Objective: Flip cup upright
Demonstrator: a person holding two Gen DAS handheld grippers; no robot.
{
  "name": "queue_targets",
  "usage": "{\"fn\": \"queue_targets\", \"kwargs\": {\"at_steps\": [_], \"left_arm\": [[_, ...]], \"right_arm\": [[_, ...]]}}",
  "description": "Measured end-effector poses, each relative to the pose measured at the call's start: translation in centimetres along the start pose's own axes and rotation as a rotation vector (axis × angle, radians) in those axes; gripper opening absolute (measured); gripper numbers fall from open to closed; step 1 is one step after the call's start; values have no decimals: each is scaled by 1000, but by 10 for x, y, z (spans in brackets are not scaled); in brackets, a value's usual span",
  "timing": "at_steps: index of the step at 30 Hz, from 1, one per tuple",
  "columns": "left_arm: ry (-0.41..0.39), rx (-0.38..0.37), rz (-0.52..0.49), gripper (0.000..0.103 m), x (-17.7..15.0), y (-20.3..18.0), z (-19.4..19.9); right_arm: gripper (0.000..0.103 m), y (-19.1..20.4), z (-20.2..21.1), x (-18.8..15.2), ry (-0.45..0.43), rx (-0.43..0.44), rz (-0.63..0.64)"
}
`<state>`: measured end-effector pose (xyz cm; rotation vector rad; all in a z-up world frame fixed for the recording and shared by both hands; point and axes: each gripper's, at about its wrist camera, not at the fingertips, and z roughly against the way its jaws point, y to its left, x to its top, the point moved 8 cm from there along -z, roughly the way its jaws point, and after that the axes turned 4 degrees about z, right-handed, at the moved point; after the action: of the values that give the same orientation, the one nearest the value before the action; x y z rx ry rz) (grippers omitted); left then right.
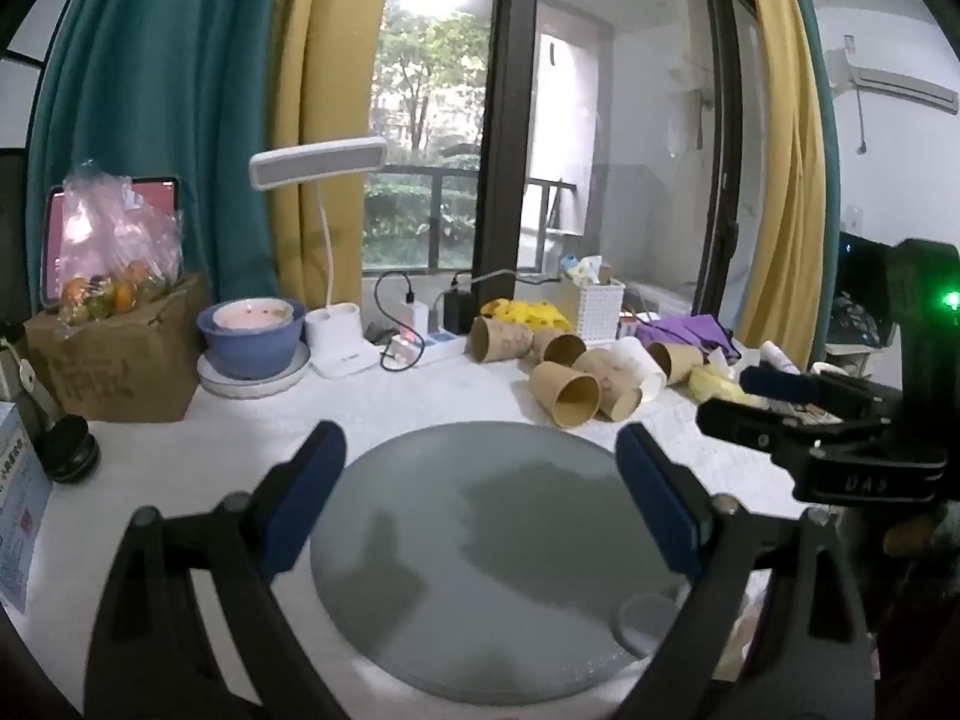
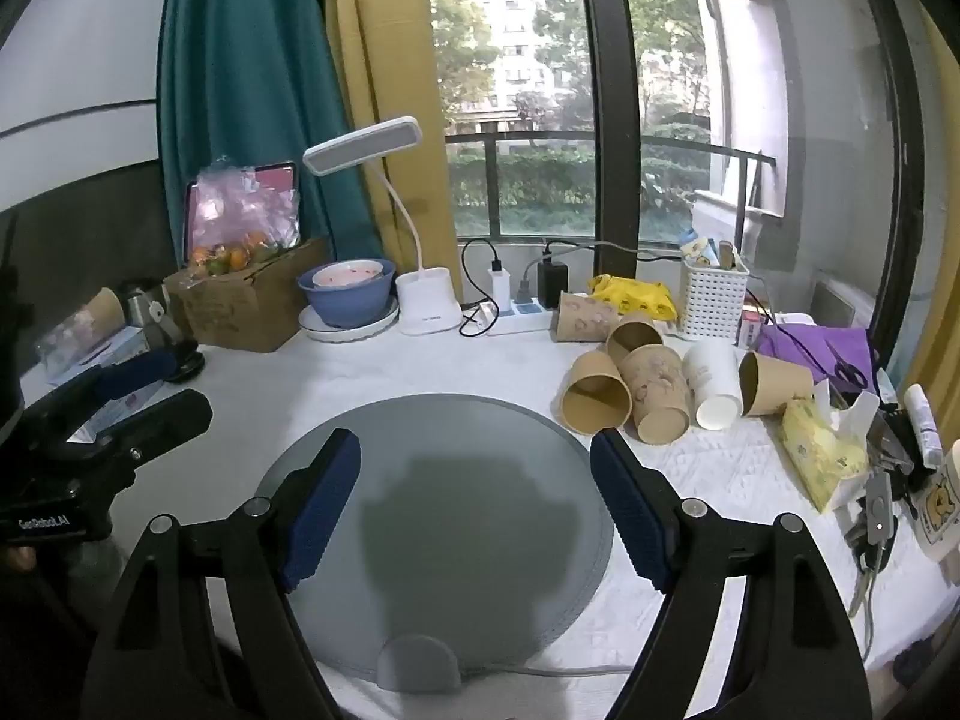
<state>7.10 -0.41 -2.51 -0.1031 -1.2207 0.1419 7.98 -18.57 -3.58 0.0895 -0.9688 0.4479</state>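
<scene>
"DAS" on right gripper; "GeoRobotAI" on left gripper.

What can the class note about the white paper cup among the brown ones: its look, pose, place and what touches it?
The white paper cup is plain white apart from a faint print on its side, and looks like thin paper. It lies on its side on the white table cover, open mouth toward the camera. It sits in the cluster of brown cups, between a printed brown cup on its left and a plain brown one on its right, apparently touching both. Neither gripper is near it.

Round grey mat, white desk lamp, blue bowl, cardboard box.
</scene>
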Motion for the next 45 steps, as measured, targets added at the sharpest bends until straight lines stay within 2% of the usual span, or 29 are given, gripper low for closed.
{"fn": "queue_targets", "kwargs": {"at_steps": [45], "left_arm": [[-7,3,-9,92,7,-1,1]], "right_arm": [[82,-3,5,4,-5,-6,-7]]}}
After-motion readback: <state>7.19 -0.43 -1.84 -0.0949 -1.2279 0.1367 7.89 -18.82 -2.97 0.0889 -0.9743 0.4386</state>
